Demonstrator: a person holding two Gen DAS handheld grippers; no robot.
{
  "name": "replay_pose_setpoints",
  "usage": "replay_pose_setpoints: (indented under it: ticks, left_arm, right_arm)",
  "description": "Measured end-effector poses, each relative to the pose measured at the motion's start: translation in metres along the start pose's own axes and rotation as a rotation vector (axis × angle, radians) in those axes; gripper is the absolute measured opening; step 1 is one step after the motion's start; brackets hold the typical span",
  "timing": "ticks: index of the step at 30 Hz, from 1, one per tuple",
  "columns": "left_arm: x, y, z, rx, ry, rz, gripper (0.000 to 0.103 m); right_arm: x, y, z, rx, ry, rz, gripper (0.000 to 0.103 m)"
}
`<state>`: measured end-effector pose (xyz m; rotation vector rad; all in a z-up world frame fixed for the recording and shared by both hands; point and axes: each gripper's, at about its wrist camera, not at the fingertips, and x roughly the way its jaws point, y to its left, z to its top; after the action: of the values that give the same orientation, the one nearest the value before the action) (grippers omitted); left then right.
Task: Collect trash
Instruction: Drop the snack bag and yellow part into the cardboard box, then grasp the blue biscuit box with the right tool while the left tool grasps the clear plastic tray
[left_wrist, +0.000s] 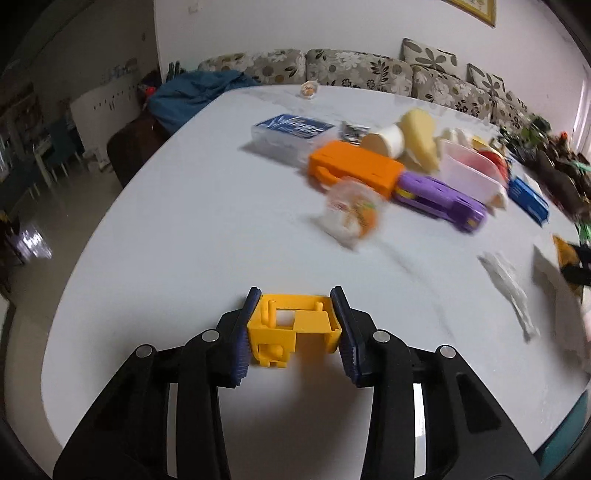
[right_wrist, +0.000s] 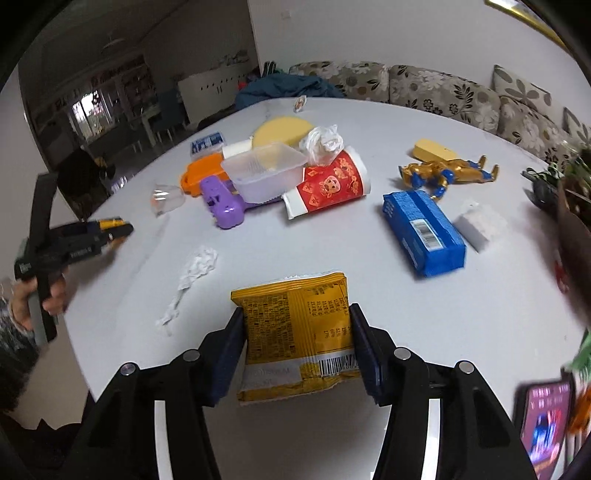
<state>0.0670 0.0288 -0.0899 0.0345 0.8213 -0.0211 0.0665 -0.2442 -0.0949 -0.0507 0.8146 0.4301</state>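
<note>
My left gripper (left_wrist: 294, 332) is shut on a small yellow plastic piece (left_wrist: 291, 332) and holds it over the near part of the white table (left_wrist: 166, 221). It also shows in the right wrist view (right_wrist: 114, 230) at the far left. My right gripper (right_wrist: 297, 347) is shut on a yellow snack wrapper (right_wrist: 299, 332), held above the table's near edge. A crumpled white tissue (right_wrist: 192, 273) lies left of it. A clear plastic wrapper (left_wrist: 351, 214) lies ahead of the left gripper.
The middle of the table holds an orange case (right_wrist: 201, 171), a purple toy (right_wrist: 221, 203), a clear plastic box (right_wrist: 266, 171), a red paper cup (right_wrist: 328, 184), a blue packet (right_wrist: 424, 229), a white block (right_wrist: 480, 223) and a gold toy robot (right_wrist: 443, 171). A sofa (right_wrist: 443, 92) runs behind.
</note>
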Motion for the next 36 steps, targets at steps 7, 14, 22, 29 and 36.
replay_pose_setpoints:
  ticks: [7, 14, 22, 29, 36]
  left_arm:
    - [-0.088, -0.071, -0.048, 0.101, -0.066, -0.102, 0.038]
    - [-0.125, -0.129, -0.137, 0.268, 0.080, -0.242, 0.038]
    - [-0.025, -0.146, -0.203, 0.341, 0.348, -0.240, 0.081]
    - [-0.043, -0.133, -0.181, 0.308, 0.277, -0.263, 0.084]
    - [-0.056, -0.137, -0.152, 0.253, 0.246, -0.295, 0.085]
  right_arm:
    - [-0.074, 0.053, -0.041, -0.042, -0.040, 0.187, 0.055]
    - [-0.087, 0.112, -0.129, -0.082, 0.146, 0.395, 0.055]
    - [-0.009, 0.103, -0.176, -0.035, 0.349, 0.294, 0.067]
    - [-0.082, 0.063, -0.084, -0.042, 0.038, 0.249, 0.076]
    - [-0.021, -0.036, 0.031, -0.044, -0.018, -0.188, 0.076]
